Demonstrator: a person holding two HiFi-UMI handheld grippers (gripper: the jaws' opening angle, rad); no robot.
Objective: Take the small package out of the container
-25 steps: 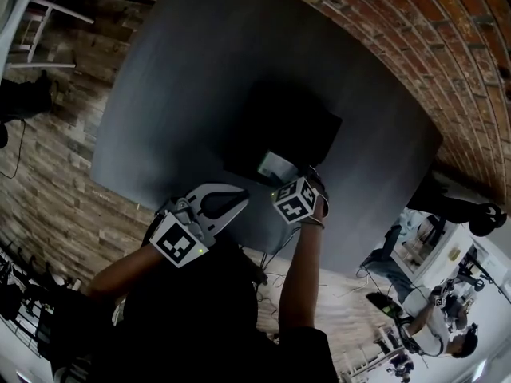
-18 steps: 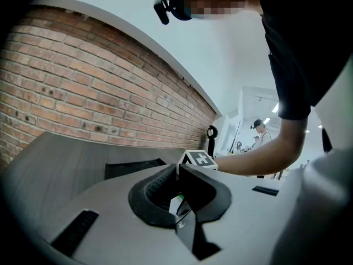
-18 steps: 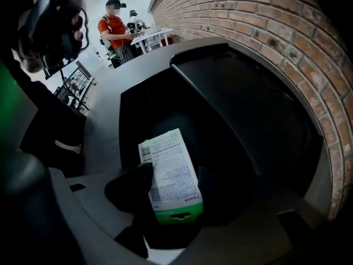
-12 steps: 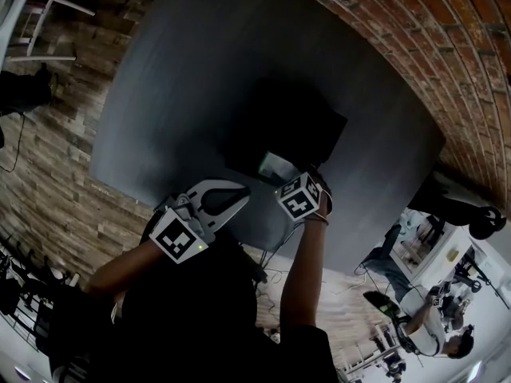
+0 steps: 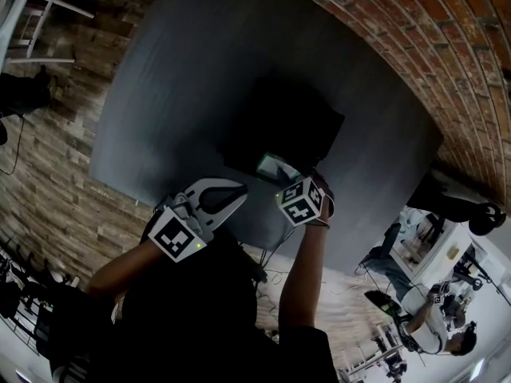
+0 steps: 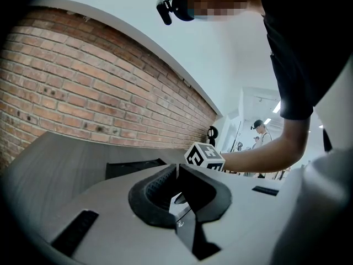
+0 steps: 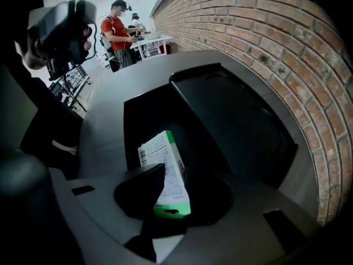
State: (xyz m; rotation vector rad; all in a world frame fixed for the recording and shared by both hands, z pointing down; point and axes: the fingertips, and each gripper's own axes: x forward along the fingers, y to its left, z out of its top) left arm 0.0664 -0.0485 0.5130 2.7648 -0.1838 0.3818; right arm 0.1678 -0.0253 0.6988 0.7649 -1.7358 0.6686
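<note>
The small package (image 7: 165, 170), a white box with green edges, stands on its side at the near end of the open black container (image 7: 144, 115). My right gripper (image 7: 168, 189) points steeply down into the container. Its jaws have just been closing, and the package now sits between the dark pads, which press on it. From the head view the package (image 5: 275, 167) shows at the container's (image 5: 287, 122) near edge, just beyond the right gripper (image 5: 292, 180). My left gripper (image 5: 238, 196) hovers by the table's near edge, shut and empty, its tips (image 6: 176, 173) aimed level toward the right hand.
The container's black lid (image 7: 237, 120) lies open flat toward the brick wall (image 7: 265, 43). The container rests on a dark grey table (image 5: 184, 70). Beyond the table people (image 7: 117, 35) stand at a white bench.
The right gripper has shifted only slightly over the container, and the package looks a little more tilted. The left gripper has stayed where it was.
</note>
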